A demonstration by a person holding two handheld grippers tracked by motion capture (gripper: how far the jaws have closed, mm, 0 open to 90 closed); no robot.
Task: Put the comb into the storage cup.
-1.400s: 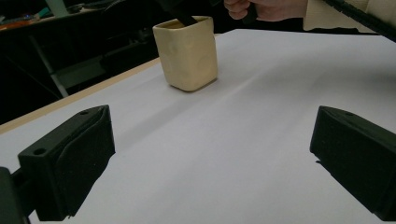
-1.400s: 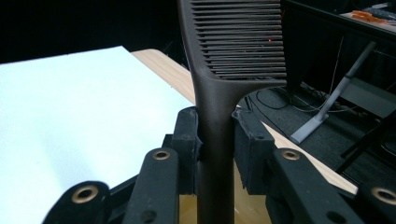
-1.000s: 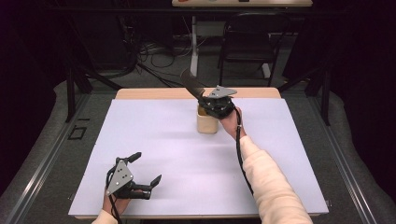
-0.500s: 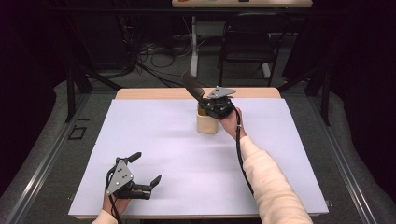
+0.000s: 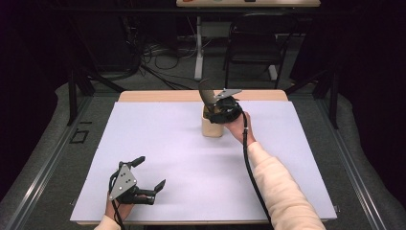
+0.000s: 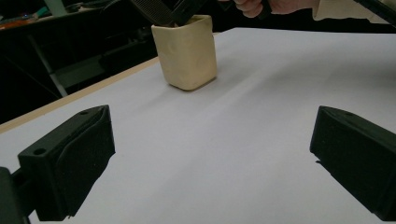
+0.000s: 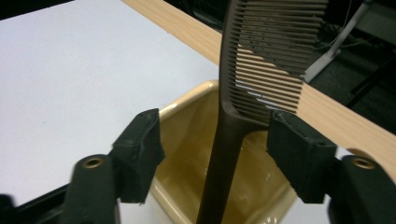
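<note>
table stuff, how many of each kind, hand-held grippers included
cream cup: 1
dark comb, standing in the cup: 1
left hand-held gripper, jaws apart over the white sheet: 1
right hand-held gripper, jaws just opened, either side of the comb's handle without touching it: 1
total: 4

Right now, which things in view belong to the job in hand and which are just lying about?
In the job:
- comb, standing handle-down in the cream cup
- cream cup
- right gripper, its jaws just opened, standing apart on either side of the comb's handle

Just about:
- left gripper, open over the white table, near corner
- chair and cables on the floor beyond
</note>
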